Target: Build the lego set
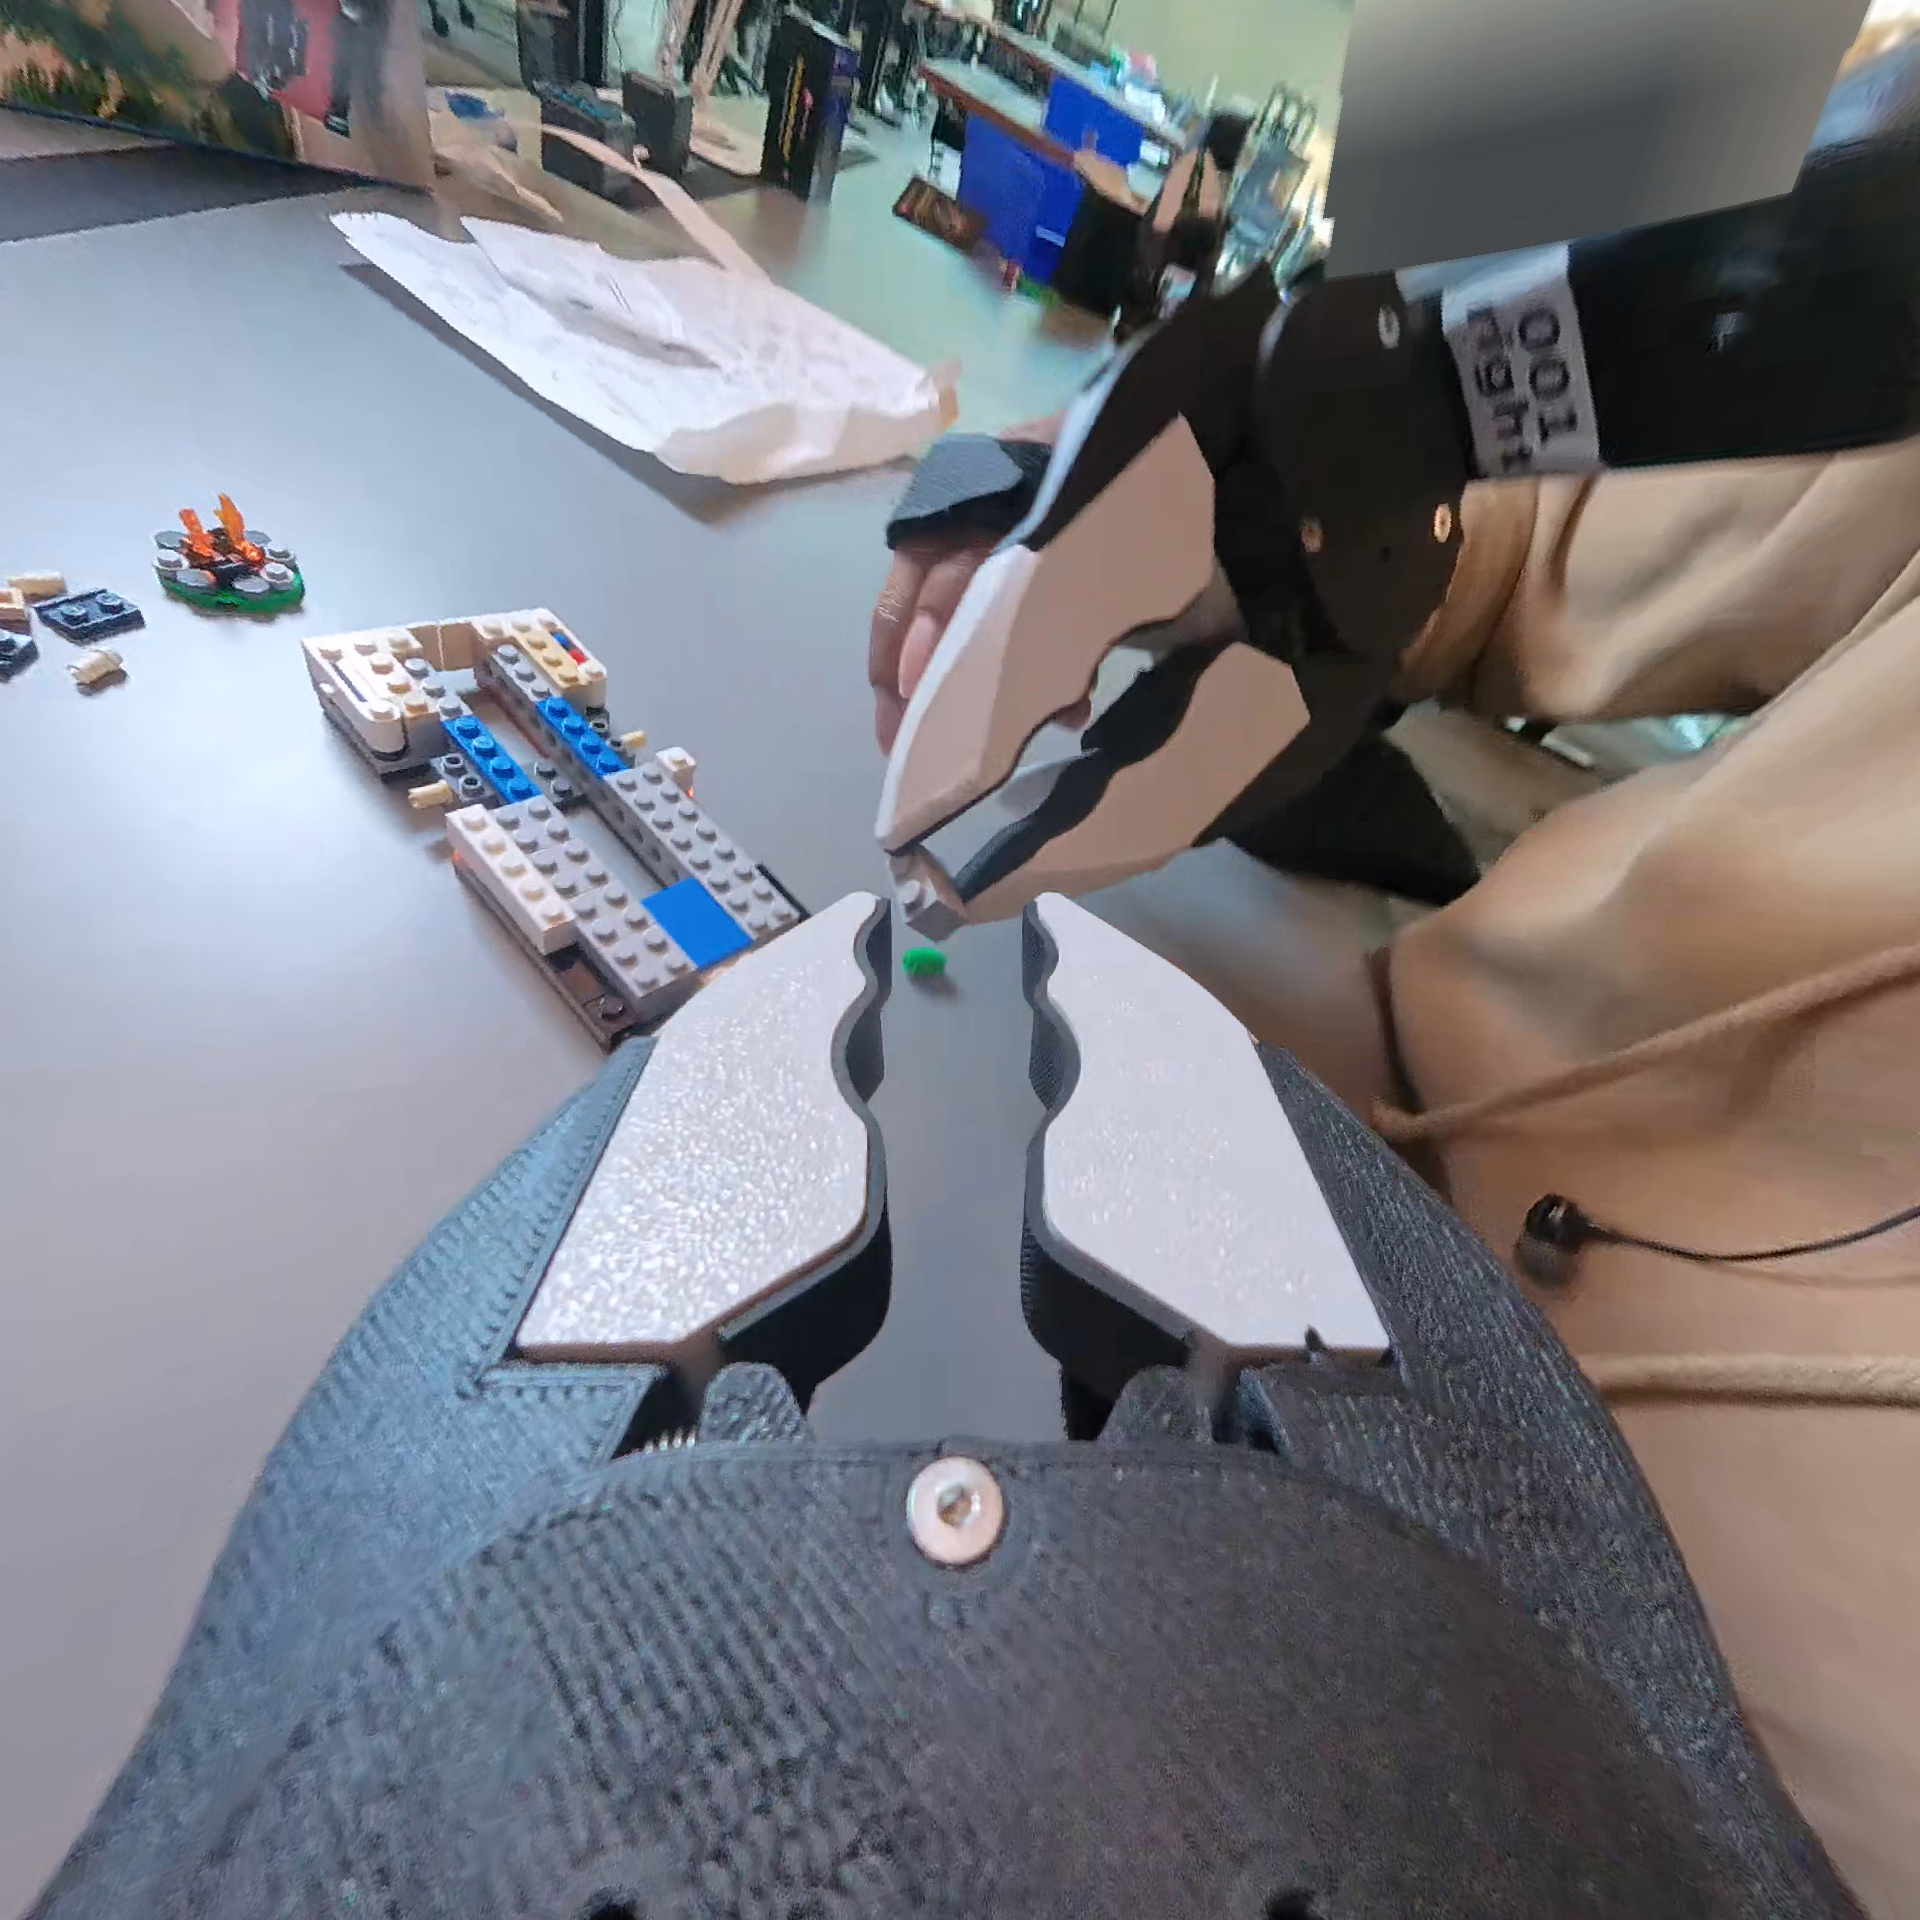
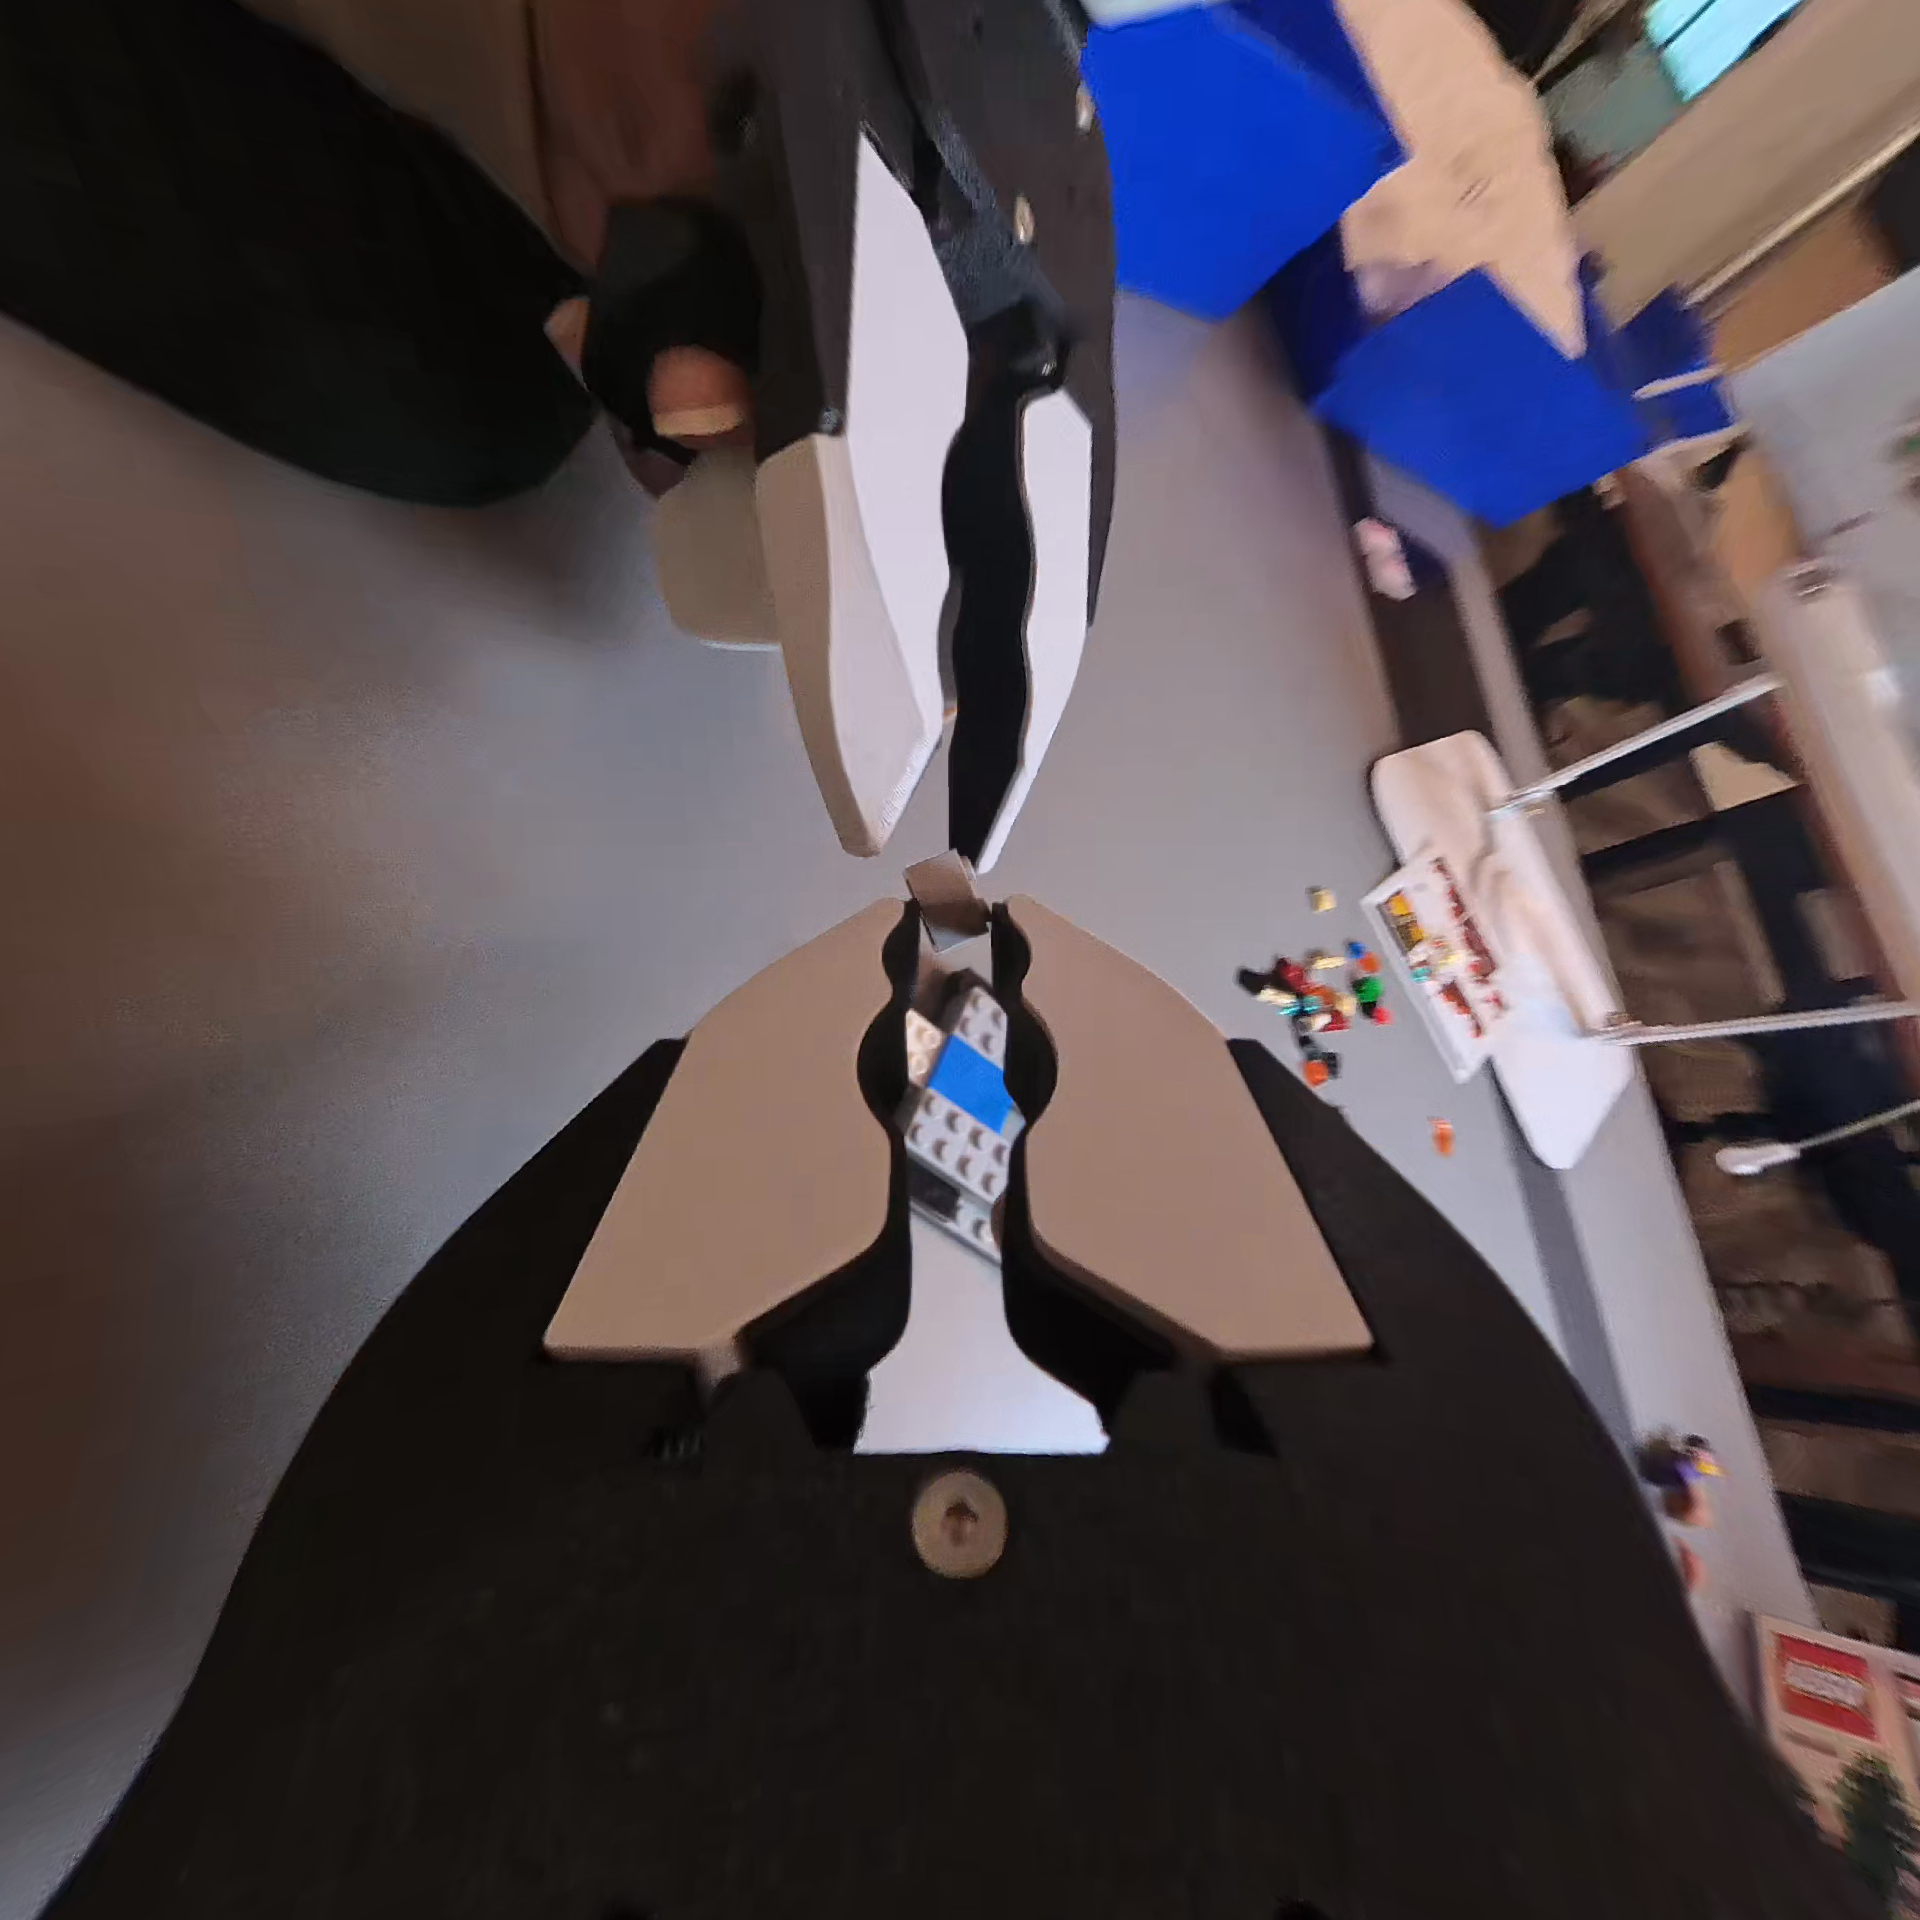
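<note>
A dark grey table [image 1: 260, 935] is seen running far to the left of the long brick model [image 1: 551, 810], with wide bare surface on that side and in front of it; its far edge is reached only beyond the crumpled white paper [image 1: 644, 343], and its near right edge is covered by a tan sleeve [image 1: 1662, 935]. The brick model lies flat, grey, white, tan and blue, its blue-tiled end just left of the left gripper [image 1: 956, 925]. That gripper is held low and level over the table, its two pale fingers [image 1: 748, 1122] spread apart with nothing between them but bare table and a small green piece [image 1: 924, 961] lying there, apart from both pads. The right gripper [image 1: 928, 888] is brought in from the right of the model, angled downward, a hand [image 1: 914, 644] seen behind it; a small grey brick [image 1: 920, 902] is clamped between its fingertips, hanging just above the green piece and just beyond the left gripper's tips. In the right wrist view the same grey brick [image 2: 948, 914] is seen pinched at the tips, the model's blue tile [image 2: 966, 1075] below it. Loose small pieces [image 1: 62, 623] and a round green piece with orange flames [image 1: 227, 566] lie well left of the model.
</note>
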Demonstrator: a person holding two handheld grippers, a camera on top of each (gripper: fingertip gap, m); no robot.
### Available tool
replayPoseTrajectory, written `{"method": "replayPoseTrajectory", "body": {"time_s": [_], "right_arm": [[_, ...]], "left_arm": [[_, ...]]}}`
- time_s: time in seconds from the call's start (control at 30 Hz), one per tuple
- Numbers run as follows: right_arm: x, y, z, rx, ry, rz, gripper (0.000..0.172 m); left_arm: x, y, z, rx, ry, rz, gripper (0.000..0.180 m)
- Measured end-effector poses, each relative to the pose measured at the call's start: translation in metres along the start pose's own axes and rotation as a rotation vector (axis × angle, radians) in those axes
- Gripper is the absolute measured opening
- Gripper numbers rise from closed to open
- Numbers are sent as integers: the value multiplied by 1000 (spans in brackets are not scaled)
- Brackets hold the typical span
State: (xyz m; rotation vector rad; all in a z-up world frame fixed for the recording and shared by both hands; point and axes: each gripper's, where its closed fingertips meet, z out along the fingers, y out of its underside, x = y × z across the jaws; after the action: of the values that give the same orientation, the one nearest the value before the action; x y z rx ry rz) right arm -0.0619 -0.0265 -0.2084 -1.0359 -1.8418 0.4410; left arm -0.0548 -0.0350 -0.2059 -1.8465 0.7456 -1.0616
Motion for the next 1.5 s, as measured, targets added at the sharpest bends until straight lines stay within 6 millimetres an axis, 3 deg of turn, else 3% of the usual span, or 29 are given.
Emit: {"method": "replayPoseTrajectory", "body": {"time_s": [0.13, 0.27, 0.37, 0.5, 0.73, 0.87, 0.97, 1.1, 1.5], "right_arm": [[2, -7, -7, 28, 115, -120, 13], [-3, -5, -9, 11, 120, -174, 13], [-14, 1, -12, 14, -12, -77, 16], [-16, 2, -19, 23, -230, 177, 18], [-20, 14, -13, -60, -353, 243, 10], [-18, 26, -6, -112, -326, 305, 8], [-13, 44, 1, -198, -273, 399, 8], [-15, 55, 8, -275, -226, 526, 8], [-15, 73, 10, -449, -73, 503, 8]], "left_arm": [[2, -3, 4, 18, 0, -29, 19], [4, -1, 6, 1, -4, 18, 11], [3, 8, 7, -67, -38, 196, 10], [3, 18, 15, -149, -62, 453, 9], [2, 16, 25, -167, -51, 557, 9], [-9, 21, 27, -191, -76, 536, 9], [-30, 21, 18, -236, -172, 538, 17], [-55, 40, 14, -349, -233, 440, 28], [-47, 50, 37, -409, -213, 532, 15]]}}
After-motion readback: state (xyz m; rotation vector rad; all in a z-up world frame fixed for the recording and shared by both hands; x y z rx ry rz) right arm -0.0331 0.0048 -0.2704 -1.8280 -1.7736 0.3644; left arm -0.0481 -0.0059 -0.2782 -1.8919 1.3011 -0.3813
